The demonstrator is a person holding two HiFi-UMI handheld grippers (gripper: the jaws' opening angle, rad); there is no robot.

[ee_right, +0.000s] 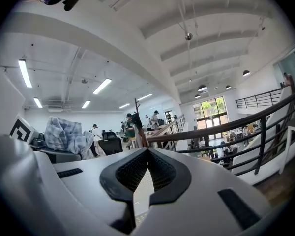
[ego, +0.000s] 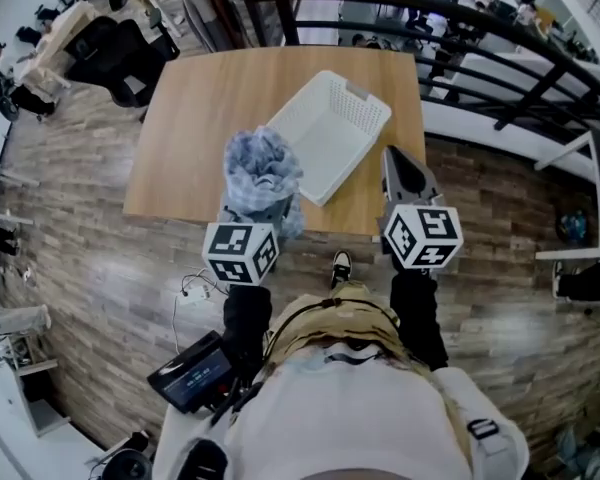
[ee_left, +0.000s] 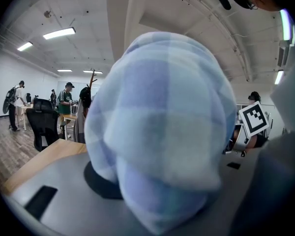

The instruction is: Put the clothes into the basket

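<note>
A bundled blue-and-white checked garment (ego: 263, 173) hangs over the near edge of the wooden table (ego: 195, 118), and my left gripper (ego: 260, 213) is shut on it. In the left gripper view the cloth (ee_left: 162, 132) fills the space between the jaws and hides the tips. A white plastic basket (ego: 330, 133) lies empty on the table, just right of the garment and tilted. My right gripper (ego: 393, 158) hovers by the basket's near right corner. It holds nothing, and its jaws meet at the tips (ee_right: 146, 151). The right gripper view also shows the garment (ee_right: 64, 134) at the left.
A black railing (ego: 480, 28) curves behind the table and down its right side. Black office chairs (ego: 110, 53) stand at the far left on the wood floor. A white frame (ego: 580, 168) stands at the right. People stand far off in the room.
</note>
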